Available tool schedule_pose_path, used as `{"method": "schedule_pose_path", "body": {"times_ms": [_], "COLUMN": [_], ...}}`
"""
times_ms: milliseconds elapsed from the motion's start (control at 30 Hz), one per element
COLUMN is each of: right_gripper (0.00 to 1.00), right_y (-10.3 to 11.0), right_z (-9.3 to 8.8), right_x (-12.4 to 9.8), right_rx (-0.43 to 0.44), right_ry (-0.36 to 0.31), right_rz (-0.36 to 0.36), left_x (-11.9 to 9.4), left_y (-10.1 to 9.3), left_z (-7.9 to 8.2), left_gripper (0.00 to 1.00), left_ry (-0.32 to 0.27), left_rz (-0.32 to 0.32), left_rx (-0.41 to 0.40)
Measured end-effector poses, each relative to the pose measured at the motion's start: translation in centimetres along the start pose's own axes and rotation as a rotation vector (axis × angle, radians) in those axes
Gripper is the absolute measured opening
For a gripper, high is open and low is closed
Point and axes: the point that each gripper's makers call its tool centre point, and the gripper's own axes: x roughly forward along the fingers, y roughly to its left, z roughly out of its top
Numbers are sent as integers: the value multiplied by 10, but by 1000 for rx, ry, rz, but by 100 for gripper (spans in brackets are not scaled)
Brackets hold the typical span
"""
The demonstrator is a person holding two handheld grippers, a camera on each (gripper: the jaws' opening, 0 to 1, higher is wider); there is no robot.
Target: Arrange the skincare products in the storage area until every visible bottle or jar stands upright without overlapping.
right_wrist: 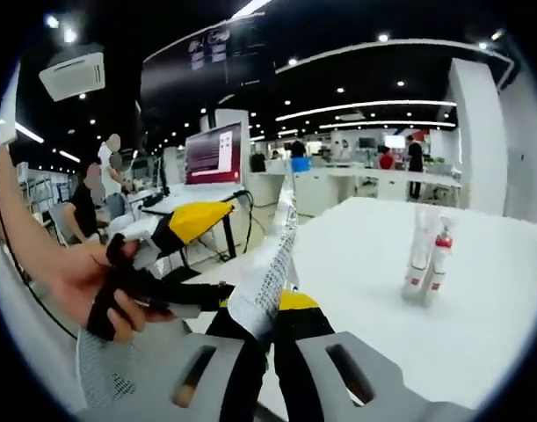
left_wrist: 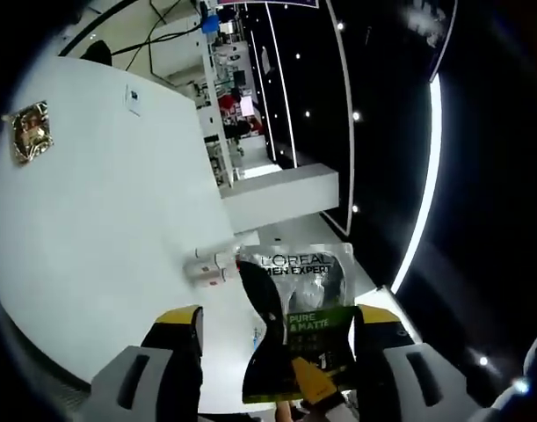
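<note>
In the left gripper view we see the left gripper [left_wrist: 272,330] with jaws spread around a L'Oréal sachet [left_wrist: 308,308], not clearly touching it, above the white table [left_wrist: 101,229] where two small bottles [left_wrist: 211,264] lie and a gold packet [left_wrist: 31,130] sits well apart. In the right gripper view the right gripper [right_wrist: 264,321] is clamped on the sachet's edge [right_wrist: 272,272], with a hand [right_wrist: 92,281] holding the other gripper to its left. There the bottles [right_wrist: 429,255] seem upright, though we cannot be sure given the tilting cameras.
</note>
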Motion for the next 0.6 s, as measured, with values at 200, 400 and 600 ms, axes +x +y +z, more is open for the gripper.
{"method": "schedule_pose_path", "body": {"times_ms": [200, 400, 600], "right_gripper": [0, 0, 0], "right_y": [3, 1, 18], "right_z": [22, 36, 34], "right_x": [-12, -23, -24], "right_rx": [255, 381, 357], "right_ry": [-134, -223, -202], "right_rz": [88, 164, 241], "left_x": [1, 1, -1], "left_y": [-10, -21, -29], "left_z": [-1, -5, -10], "left_gripper": [76, 75, 67], "left_ry": [7, 29, 57], "left_rz": [-56, -128, -181], "left_rx": [-9, -68, -104]}}
